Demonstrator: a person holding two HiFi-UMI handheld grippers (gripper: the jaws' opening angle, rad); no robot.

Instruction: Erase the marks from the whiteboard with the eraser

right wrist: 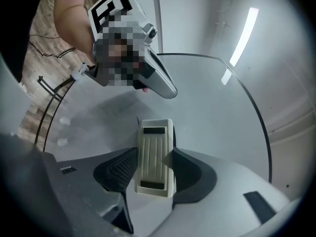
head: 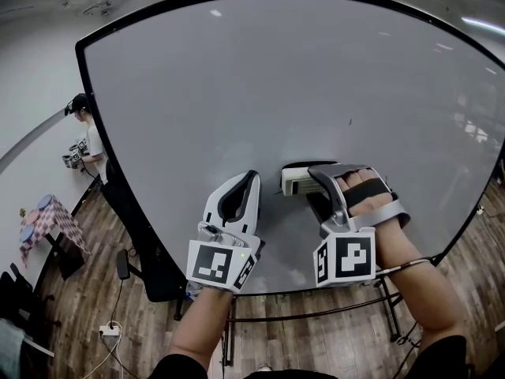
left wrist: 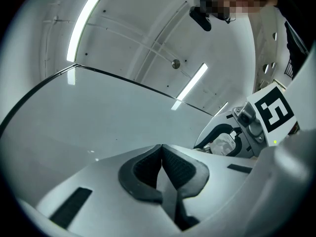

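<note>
At the bottom of the head view, nearest the wearer, two bare forearms reach fwd, each w/ a grey-and-white tool carrying a black-and-white marker cube. The left hand-held gripper point(left wrist: 162, 152) is clenched, pads pressed together w/ nothing btwn them. It hovers low in front of the board, idle.

Just beside it, the right hand-held gripper point(right wrist: 154, 166) grasps a cream ribbed plastic eraser block point(head: 296, 181) across its narrow sides. Approx half the block sticks out past the jaws. The eraser is low on the board, centre-right, at or v. close to the surface; actual contact can't be confirmed.

Behind both, a large pale grey whiteboard w/ a thin black frame point(head: 197, 93) fills most of the view. It stands on a dark metal stand over a brown wood-plank floor point(head: 316, 338). One small dark mark point(head: 350, 121) sits above and slightly right of the eraser, apart from it. The rest of the board looks clean.

Far left, past the board edge, another person point(head: 85, 136) stands holding similar devices.

Risks, as judgement:
- The mark is tiny, so a sweep could miss it.
- The eraser's overhang gives leverage, so pressing hard may twist or slip it in the jaws.
- The stand looks to have casters and the left hand-held gripper isn't bracing the board, so a firm push could roll or rock it.
</note>
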